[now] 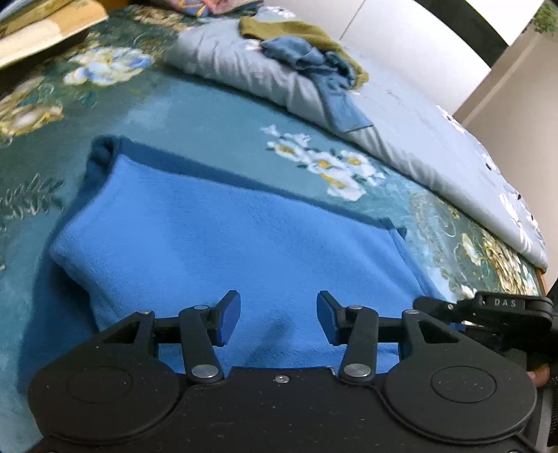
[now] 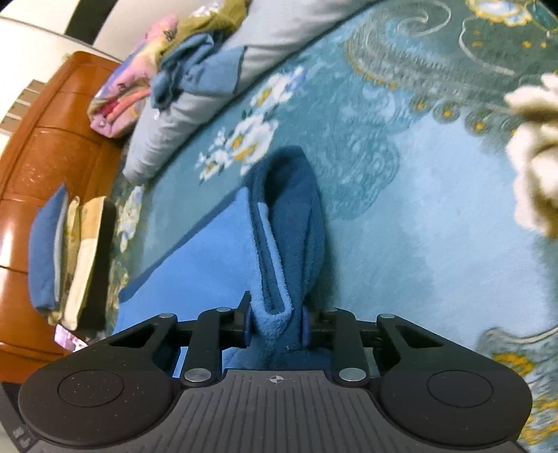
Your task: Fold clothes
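A bright blue fleece garment (image 1: 216, 251) lies folded flat on the teal floral bedspread (image 1: 209, 115). My left gripper (image 1: 278, 319) hovers over its near part, open, with only the flat fleece showing below the gap between the pads. The right gripper's black frame (image 1: 488, 306) shows at the right edge of the left wrist view. In the right wrist view my right gripper (image 2: 276, 322) is shut on a bunched edge of the blue fleece garment (image 2: 279, 244), whose layered fold runs away from the pads.
A rolled grey quilt (image 1: 348, 115) crosses the bed behind, with a crumpled blue cloth (image 1: 314, 66) and an olive cloth (image 1: 296, 29) on it. A wooden headboard (image 2: 45, 146), folded items (image 2: 62, 254), pink fabric (image 2: 122, 101) and a cream fluffy thing (image 2: 537, 156) lie around.
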`<state>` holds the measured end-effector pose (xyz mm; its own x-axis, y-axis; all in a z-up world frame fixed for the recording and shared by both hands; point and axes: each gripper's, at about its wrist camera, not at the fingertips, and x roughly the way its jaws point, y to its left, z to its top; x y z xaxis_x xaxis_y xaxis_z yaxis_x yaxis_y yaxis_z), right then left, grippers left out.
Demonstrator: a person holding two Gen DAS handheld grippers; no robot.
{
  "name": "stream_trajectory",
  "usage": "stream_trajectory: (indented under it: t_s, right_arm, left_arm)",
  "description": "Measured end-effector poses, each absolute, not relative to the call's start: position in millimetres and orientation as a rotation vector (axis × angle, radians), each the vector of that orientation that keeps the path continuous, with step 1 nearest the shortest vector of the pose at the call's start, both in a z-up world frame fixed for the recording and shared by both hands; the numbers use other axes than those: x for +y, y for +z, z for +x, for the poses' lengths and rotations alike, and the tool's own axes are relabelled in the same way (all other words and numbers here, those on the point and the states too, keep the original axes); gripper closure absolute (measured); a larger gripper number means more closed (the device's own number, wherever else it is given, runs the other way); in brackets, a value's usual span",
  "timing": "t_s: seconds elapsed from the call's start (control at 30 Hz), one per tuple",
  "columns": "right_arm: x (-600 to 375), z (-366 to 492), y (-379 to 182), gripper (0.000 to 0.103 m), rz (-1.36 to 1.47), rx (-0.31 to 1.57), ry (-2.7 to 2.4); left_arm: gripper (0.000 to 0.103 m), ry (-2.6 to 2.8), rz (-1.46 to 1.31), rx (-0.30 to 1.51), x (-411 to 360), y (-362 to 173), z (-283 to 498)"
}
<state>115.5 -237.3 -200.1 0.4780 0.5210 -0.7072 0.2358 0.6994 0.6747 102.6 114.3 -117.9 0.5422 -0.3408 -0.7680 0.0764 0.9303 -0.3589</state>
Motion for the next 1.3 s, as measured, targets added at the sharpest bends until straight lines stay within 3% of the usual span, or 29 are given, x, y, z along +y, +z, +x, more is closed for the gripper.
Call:
stream_trajectory:
  t_s: [0.1, 0.2, 0.27, 0.5, 0.57, 0.67, 0.9, 1.03, 1.17, 1.3]
  right_arm:
    - [-262.0, 103.3, -195.6, 0.081, 0.817, 1.067, 0.157]
    - [-290.0, 89.8, -192.7, 0.081, 0.786, 1.059, 0.094]
    - [-303.1, 83.7, -192.2, 0.081, 0.792, 1.055, 0.073]
    - [-304.0, 82.0, -197.9, 0.079, 0.781, 1.065, 0.059]
    - [-304.8, 81.0, -200.7, 0.079, 0.788, 1.065, 0.057]
    - [-305.7, 78.4, -202.5, 0.078, 0.791, 1.063, 0.058]
    - [-303.7, 75.7, -204.0, 0.077, 0.807, 1.055, 0.032]
    - [-302.1, 72.1, -202.8, 0.076, 0.807, 1.053, 0.012]
    - [-299.7, 67.6, -206.5, 0.076, 0.819, 1.059, -0.001]
    - [-296.1, 66.0, -210.4, 0.075, 0.838, 1.055, -0.035]
  left_arm:
    - [0.054, -0.196, -0.269, 0.916, 120.4, -103.0, 100.9]
    - [0.045, -0.139, -0.246, 0.889, 135.8, -97.4, 104.8]
    - [0.045, -0.129, -0.219, 0.918, 142.2, -105.1, 115.6]
    - [0.023, -0.125, -0.182, 1.03, 161.2, -153.8, 145.7]
    - [0.023, -0.141, -0.251, 1.063, 171.2, -165.0, 149.6]
    - [0.03, -0.191, -0.348, 1.085, 179.8, -174.1, 154.3]
    - [0.08, -0.234, -0.288, 1.05, 163.6, -166.8, 157.5]
    - [0.081, -0.304, -0.22, 0.952, 149.6, -141.4, 171.0]
    - [0.08, -0.289, -0.171, 1.01, 147.8, -151.1, 184.5]
    - [0.07, -0.251, -0.266, 1.018, 164.2, -154.7, 172.9]
